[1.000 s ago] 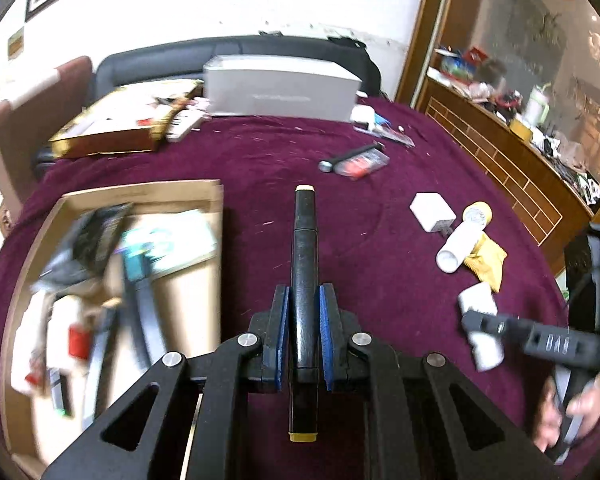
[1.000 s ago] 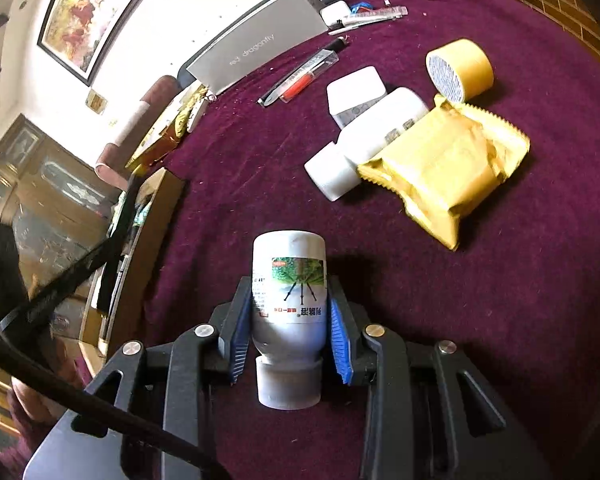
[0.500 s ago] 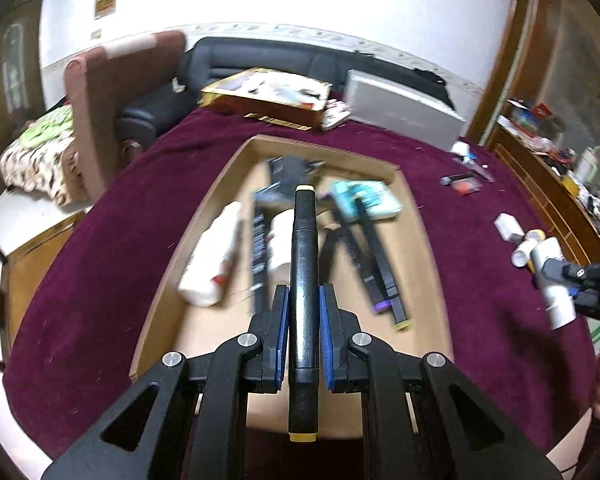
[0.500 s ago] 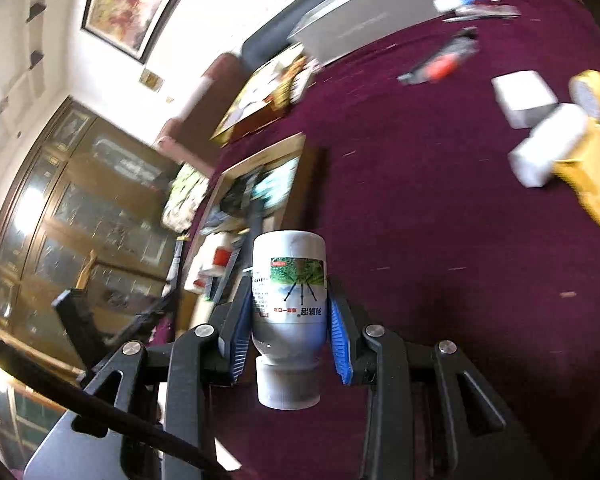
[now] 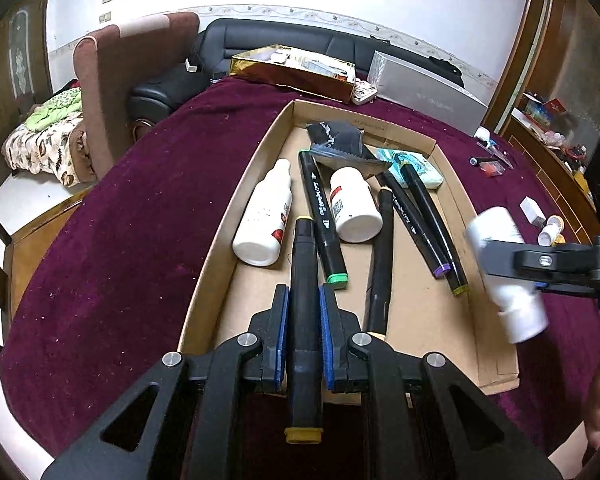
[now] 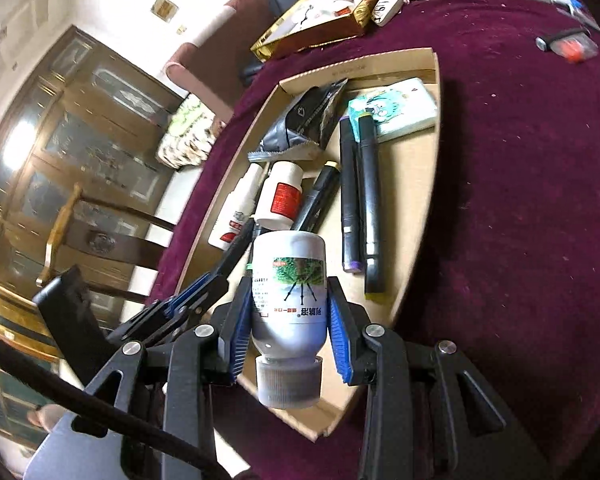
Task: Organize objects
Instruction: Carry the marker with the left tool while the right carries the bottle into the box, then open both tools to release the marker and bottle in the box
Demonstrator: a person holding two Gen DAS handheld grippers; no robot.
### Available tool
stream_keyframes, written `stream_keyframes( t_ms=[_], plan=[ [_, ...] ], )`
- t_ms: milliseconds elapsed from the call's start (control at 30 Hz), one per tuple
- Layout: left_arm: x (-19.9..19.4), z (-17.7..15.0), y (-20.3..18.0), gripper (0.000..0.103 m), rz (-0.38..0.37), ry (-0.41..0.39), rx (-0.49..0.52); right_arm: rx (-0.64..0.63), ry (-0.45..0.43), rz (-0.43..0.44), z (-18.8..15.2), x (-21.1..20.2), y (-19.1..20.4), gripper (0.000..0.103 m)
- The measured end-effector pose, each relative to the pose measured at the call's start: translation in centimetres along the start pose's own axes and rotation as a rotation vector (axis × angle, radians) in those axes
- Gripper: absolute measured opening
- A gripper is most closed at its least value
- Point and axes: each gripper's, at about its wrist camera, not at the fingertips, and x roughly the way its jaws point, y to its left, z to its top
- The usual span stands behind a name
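Living room with dark sofa and armchair behind; round surface draped in maroon cloth, a shallow cardboard tray lying on it. Inside the tray: two white bottles, several black markers, a dark foil pouch, a pale blue packet.

Left claw clamped on a black marker with yellow end caps, hanging over the tray's near left part, the marker's long axis running along the tray's length, roughly parallel to the markers lying below.

Right claw clamped on a white labelled bottle, cap toward the camera, poised over the tray's near right edge.

Both loads above the tray, neither touching its floor. Open cardboard directly beneath and ahead of each; probably lowering and release to come, left slightly further in over the tray.
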Motion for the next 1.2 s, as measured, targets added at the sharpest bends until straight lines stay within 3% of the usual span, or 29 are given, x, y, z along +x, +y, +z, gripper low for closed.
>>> stream_keyframes(
  t_ms=[500, 867, 1033, 1200],
  plan=[
    [0.7, 0.1, 0.3, 0.012, 0.033, -0.016, 0.017, -0.104, 0.021, -0.220, -0.4, 3.4, 2.0, 0.033],
    [-1.4, 0.3, 1.0, 0.015, -0.011, -0.057, -0.055, -0.140, 0.015, -0.295, -0.4, 3.8, 2.4, 0.033],
    [-2.6, 0.5, 1.1, 0.047, -0.010, -0.089, -0.087, -0.128, 0.007, -0.279, -0.2, 3.5, 2.1, 0.033],
    [-3.2, 0.7, 1.2, 0.049, 0.006, -0.089, -0.101, -0.123, -0.036, -0.240, 0.0, 1.8, 2.3, 0.034]
  ],
)
